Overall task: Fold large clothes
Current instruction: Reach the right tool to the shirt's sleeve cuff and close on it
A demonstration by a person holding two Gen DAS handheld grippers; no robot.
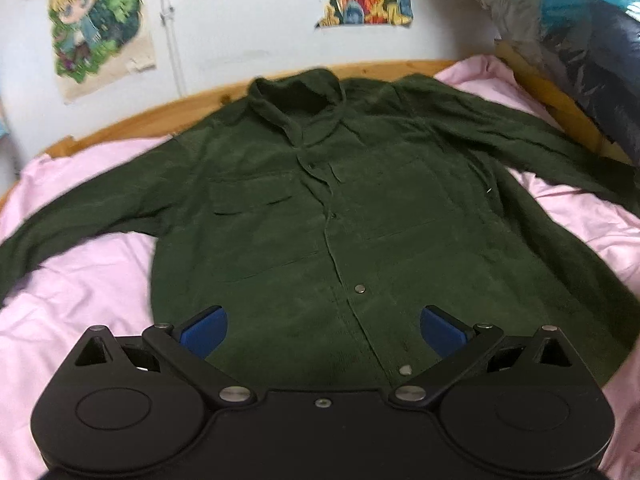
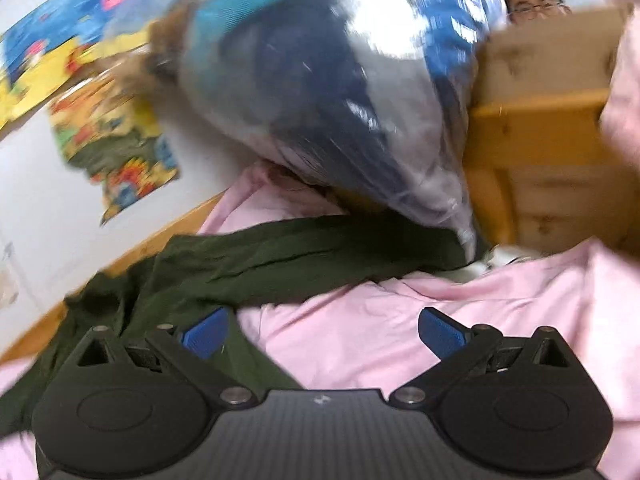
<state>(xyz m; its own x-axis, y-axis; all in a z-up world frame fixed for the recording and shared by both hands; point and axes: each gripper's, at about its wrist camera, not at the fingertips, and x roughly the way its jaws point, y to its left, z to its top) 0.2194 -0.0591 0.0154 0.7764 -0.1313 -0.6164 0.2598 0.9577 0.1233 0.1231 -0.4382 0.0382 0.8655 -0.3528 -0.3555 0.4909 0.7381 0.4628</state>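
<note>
A dark green button-up shirt (image 1: pixel 320 208) lies spread flat, front up, on a pink sheet (image 1: pixel 88 288), collar toward the wall and both sleeves stretched out sideways. My left gripper (image 1: pixel 324 330) hovers open over the shirt's lower hem, near the snap buttons, with nothing between its blue fingers. In the right wrist view the shirt's sleeve (image 2: pixel 304 252) runs across the pink sheet (image 2: pixel 440 320) toward a plastic bag. My right gripper (image 2: pixel 322 332) is open; its left finger is over the shirt's edge, its right finger over bare sheet.
A clear plastic bag (image 2: pixel 340 92) stuffed with blue and grey clothes rests at the bed's corner, touching the sleeve's end. A wooden bed frame (image 1: pixel 132 124) borders the wall with posters (image 1: pixel 96 28). A person (image 2: pixel 536 0) looks on from behind a cardboard box (image 2: pixel 552 60).
</note>
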